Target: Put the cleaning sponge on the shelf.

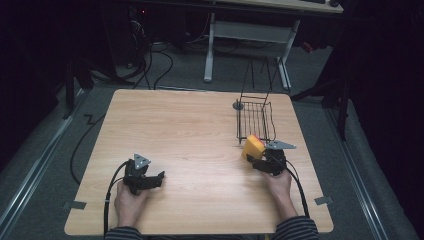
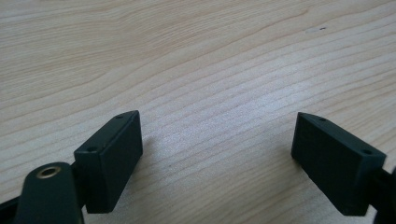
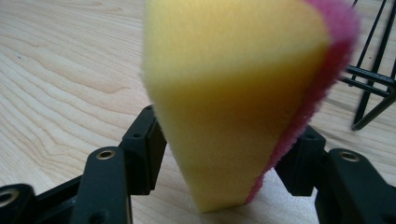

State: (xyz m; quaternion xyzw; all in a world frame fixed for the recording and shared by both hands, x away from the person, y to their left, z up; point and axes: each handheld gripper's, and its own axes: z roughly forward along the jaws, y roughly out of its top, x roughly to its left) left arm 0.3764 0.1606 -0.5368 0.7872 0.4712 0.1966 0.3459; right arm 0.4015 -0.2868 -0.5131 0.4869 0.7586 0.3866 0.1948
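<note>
A yellow sponge (image 1: 253, 146) with a pink scouring side is squeezed between the jaws of my right gripper (image 1: 260, 159), just in front of the black wire rack (image 1: 254, 120). In the right gripper view the sponge (image 3: 233, 93) stands upright, pinched narrow at its lower end, pink layer toward the rack (image 3: 373, 74). My left gripper (image 1: 156, 179) rests low over the front left of the wooden table (image 1: 190, 130), open. In the left gripper view its fingers (image 2: 112, 158) stand wide apart over bare wood.
The wire rack stands at the table's right side with a tall wire handle rising behind it. A desk frame and cables lie on the floor beyond the far edge. Bare wood spans the middle and left of the table.
</note>
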